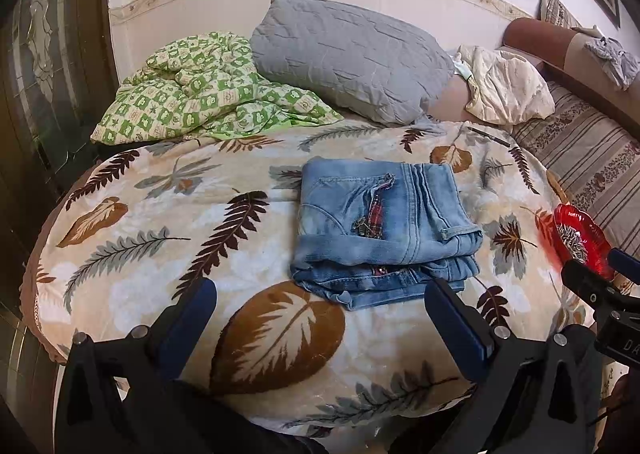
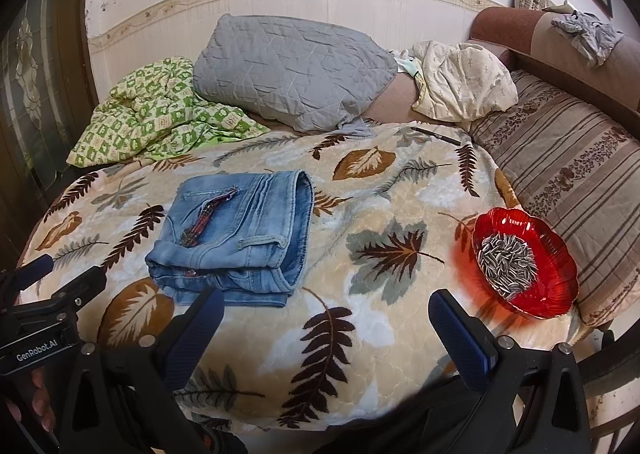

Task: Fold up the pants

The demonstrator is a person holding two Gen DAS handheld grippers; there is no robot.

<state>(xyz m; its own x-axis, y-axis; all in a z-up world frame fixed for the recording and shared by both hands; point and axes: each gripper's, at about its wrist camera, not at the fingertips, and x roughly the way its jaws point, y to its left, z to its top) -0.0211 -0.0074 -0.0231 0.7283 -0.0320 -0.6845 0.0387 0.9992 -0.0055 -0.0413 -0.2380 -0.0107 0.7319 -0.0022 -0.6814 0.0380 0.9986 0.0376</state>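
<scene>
Light blue jeans [image 1: 380,230] lie folded into a compact stack on the leaf-print blanket [image 1: 160,214]; they also show in the right wrist view [image 2: 240,238]. My left gripper [image 1: 320,306] is open and empty, just in front of the stack's near edge. My right gripper [image 2: 326,310] is open and empty, to the right of the stack, above the blanket [image 2: 380,214]. The right gripper's body shows at the left wrist view's right edge [image 1: 600,294].
A red glass bowl of sunflower seeds [image 2: 524,262] sits on the blanket at the right. A grey pillow [image 2: 288,70], a green checked cloth [image 2: 160,110] and a cream cloth [image 2: 460,82] lie at the back. A black pen [image 2: 436,136] lies near a striped cushion [image 2: 568,174].
</scene>
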